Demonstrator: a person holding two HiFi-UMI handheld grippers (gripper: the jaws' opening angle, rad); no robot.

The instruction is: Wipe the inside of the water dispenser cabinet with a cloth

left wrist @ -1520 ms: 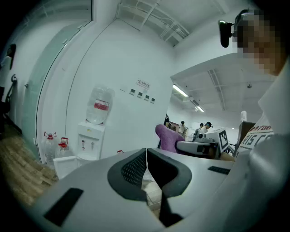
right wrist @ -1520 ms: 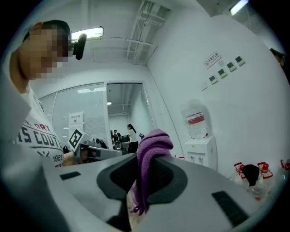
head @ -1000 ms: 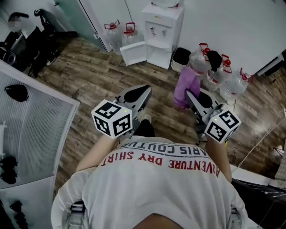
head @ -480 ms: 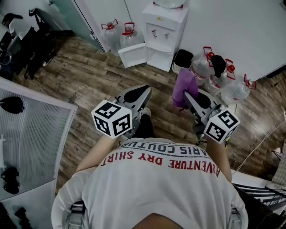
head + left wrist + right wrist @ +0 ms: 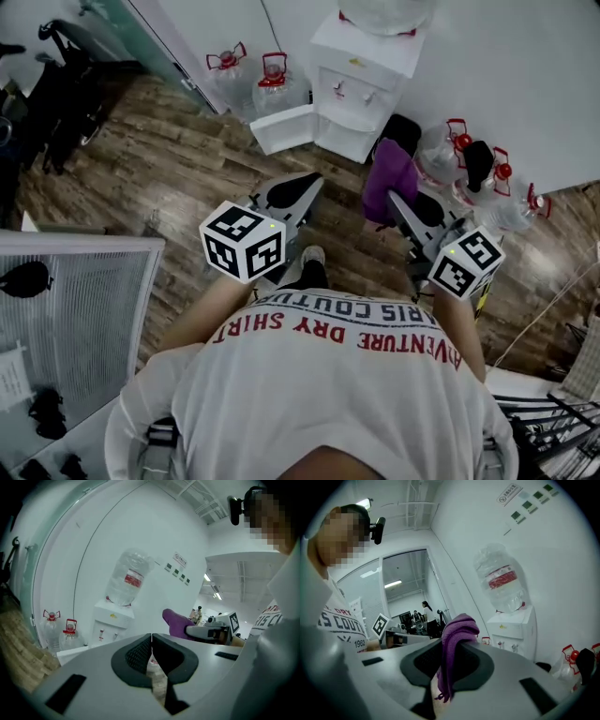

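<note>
Nearest us, well short of the water dispenser (image 5: 361,89), we saw both grippers held out over the wood floor (image 5: 187,169), pointing toward it. The left gripper (image 5: 298,190) was clenched on nothing: its own view showed the two dark pads pressed together with only floor beyond them, which the head view could not settle. The right gripper (image 5: 405,208) was clamped on the purple cloth (image 5: 388,180). From the head view we made out only a bunched purple mass ahead of the jaws; the right gripper view showed the cloth folded upright between the pads, with a frayed end hanging below them.

Farther on, the dispenser stood against the white wall (image 5: 506,56) with its lower cabinet door (image 5: 281,128) swung open toward the left gripper's side. Only the head view showed that door from above, and we could not see the cabinet's inside in any view. The gripper views alone showed the full inverted bottle (image 5: 126,578) on top of the dispenser, red-labelled. Spare jugs (image 5: 272,80) with red handles stood just beside the dispenser on the door side; a black bin (image 5: 405,131) stood just beside it on the other side.
</note>
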